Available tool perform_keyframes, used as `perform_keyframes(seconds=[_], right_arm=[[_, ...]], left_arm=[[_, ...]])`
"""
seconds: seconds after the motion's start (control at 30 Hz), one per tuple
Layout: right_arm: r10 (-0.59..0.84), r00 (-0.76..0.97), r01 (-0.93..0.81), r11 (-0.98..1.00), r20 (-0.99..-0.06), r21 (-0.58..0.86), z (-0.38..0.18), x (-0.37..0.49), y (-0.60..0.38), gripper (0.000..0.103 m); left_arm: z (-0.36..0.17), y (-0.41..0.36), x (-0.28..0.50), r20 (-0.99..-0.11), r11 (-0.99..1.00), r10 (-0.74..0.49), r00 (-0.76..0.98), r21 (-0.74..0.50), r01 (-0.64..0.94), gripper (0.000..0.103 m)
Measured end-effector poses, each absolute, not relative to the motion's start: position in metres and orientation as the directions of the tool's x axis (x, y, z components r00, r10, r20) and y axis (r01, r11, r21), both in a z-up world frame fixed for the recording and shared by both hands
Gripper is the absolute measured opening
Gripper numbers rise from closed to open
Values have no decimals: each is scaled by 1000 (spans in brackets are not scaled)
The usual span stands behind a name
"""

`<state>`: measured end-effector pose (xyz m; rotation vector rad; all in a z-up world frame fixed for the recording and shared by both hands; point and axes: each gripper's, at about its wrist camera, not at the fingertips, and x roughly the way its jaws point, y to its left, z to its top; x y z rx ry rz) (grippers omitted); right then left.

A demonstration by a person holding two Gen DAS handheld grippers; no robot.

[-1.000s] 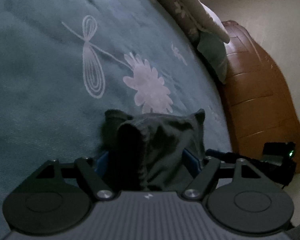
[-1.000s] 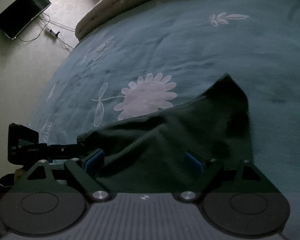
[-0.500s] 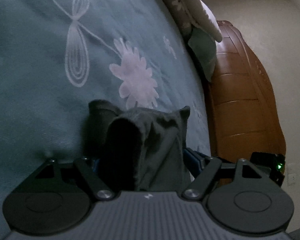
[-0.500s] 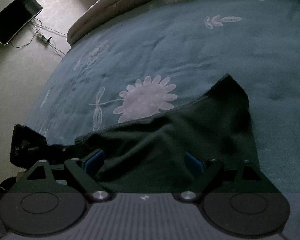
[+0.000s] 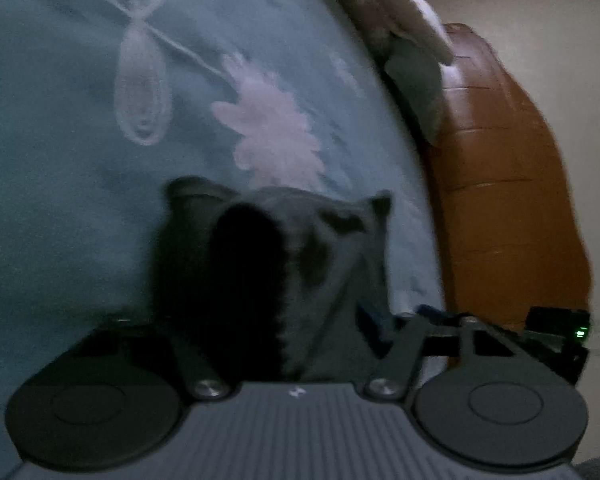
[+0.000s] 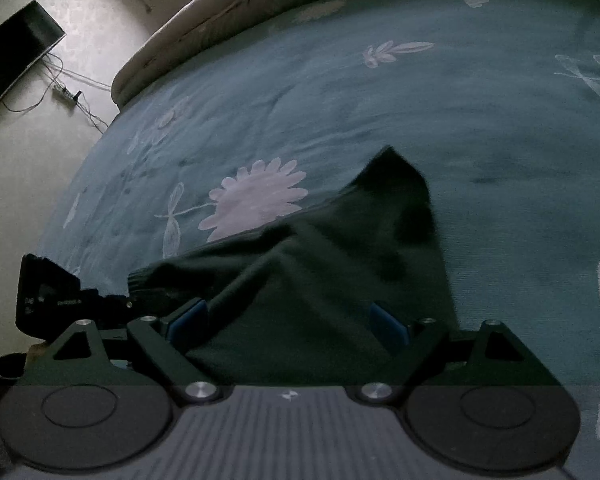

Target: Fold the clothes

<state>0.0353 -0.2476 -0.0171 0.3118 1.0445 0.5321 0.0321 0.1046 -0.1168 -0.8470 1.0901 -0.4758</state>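
A dark green garment (image 6: 320, 300) hangs between my two grippers above a teal bedspread (image 6: 480, 128). In the right wrist view it drapes over my right gripper (image 6: 288, 312). The blue pads stand wide apart, so the jaws are open, and the fingertips are hidden under the cloth. One pointed corner reaches onto the bed. My left gripper (image 6: 60, 300) shows at the far left, at the garment's ribbed edge. In the left wrist view the garment (image 5: 332, 260) bunches upright over my left gripper (image 5: 272, 304), also open. One blue pad shows; the other is covered.
The bedspread (image 5: 60, 168) has white flower prints. Pillows (image 5: 404, 28) and a wooden headboard (image 5: 500, 208) lie to the right in the left view. A dark screen (image 6: 16, 52) and a power strip (image 6: 66, 92) with cables sit on the floor past the bed's edge.
Both grippers have shifted over the bed with the garment still draped on them. The flower print slides in both views. The pad spacing looks the same.
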Motion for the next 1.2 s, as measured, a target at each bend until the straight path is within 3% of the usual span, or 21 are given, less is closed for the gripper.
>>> perform_keyframes(seconds=[0.03,0.3,0.4,0.47,0.8,1.2], right_arm=[[557,391,-273,831,-733,485,-18,38,-252,91],[572,311,-291,817,-759,497,-49,92,-289,92],[624,200,-293,774,-756,561,-70,115,-294,94],[670,127,-293,730,-731,618,-84,128,-295,103],[874,18,-177,481,-485,859,-109,173,-301,103],[873,-22,-236,469,-487,851,-107,157,-287,103]], left_arm=[[-117,106,30,-597,625,-688,413,-776,-80,29],[-100,85,21,-698,766,-549,460,-640,-56,29],[-99,81,18,-706,773,-520,480,-628,-87,29],[-97,77,16,-716,785,-494,493,-611,-99,29],[-97,71,18,-726,776,-460,511,-608,-164,29],[-100,77,22,-716,759,-501,486,-633,-151,29]])
